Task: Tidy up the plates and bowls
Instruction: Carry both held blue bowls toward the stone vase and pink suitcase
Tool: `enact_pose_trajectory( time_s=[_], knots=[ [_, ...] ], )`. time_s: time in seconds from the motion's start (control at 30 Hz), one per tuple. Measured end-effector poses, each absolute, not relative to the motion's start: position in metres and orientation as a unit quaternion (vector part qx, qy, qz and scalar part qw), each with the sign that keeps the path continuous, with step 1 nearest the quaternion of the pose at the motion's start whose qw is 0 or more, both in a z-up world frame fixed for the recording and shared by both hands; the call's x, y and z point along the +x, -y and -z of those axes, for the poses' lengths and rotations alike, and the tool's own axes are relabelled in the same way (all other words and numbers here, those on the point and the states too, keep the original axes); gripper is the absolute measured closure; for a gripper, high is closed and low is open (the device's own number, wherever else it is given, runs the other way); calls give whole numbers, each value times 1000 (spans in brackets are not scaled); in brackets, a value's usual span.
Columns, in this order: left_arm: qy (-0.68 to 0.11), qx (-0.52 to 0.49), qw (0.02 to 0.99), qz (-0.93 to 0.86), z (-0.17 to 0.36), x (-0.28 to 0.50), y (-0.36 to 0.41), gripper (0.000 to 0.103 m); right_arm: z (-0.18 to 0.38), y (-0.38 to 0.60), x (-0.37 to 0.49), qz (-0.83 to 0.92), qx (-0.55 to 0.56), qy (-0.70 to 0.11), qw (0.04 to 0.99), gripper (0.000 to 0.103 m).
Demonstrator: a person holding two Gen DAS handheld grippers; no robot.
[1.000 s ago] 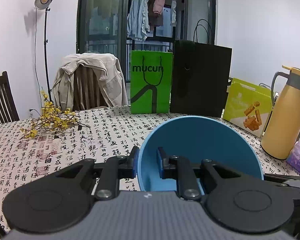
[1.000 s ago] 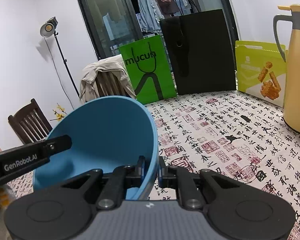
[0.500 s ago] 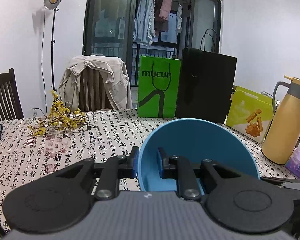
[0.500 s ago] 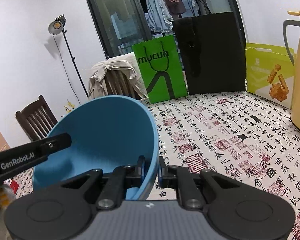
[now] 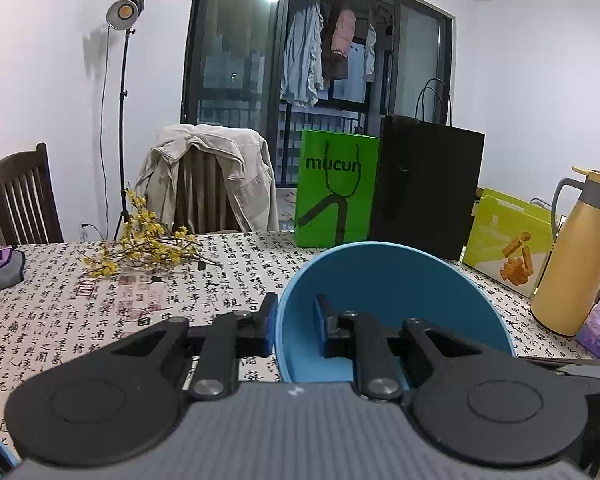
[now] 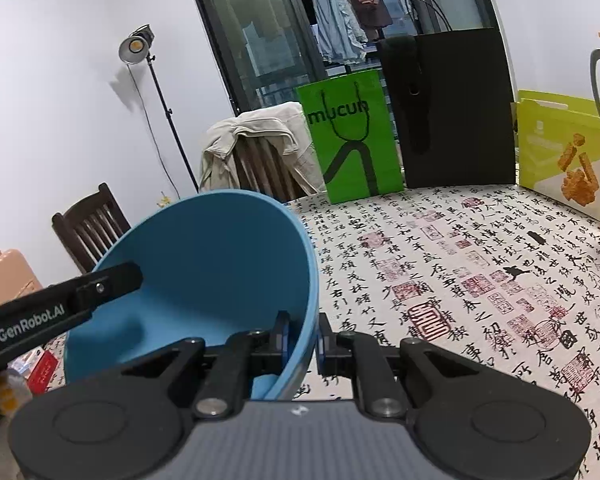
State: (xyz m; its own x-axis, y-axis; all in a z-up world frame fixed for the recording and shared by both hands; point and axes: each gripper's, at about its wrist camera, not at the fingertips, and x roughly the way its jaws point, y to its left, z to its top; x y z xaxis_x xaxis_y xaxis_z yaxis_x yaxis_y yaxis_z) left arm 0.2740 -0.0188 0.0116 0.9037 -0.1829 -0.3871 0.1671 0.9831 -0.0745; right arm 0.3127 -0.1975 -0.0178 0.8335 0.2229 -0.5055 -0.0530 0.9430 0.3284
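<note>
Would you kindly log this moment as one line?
left gripper: shut on round blue plastic bowl rim | right gripper: shut on opposite rim | bowl: held above patterned tablecloth

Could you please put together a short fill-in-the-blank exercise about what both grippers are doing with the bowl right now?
1. Both grippers are clamped on the rim of the same ____ bowl.
2. The left gripper and the right gripper each have one finger inside the bowl and one ____ it.
3. Next to the green bag stands a taller ____ bag.
4. The yellow flower sprig lies on the ____.

Missing words: blue; outside; black; table
</note>
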Motion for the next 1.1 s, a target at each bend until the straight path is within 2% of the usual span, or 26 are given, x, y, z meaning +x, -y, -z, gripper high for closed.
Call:
enact_pose_trajectory(
  time_s=[1.1],
  knots=[
    [-161, -44, 985, 35, -17, 227, -48, 84, 7, 135, 295, -144, 138, -275, 940, 90]
  ],
)
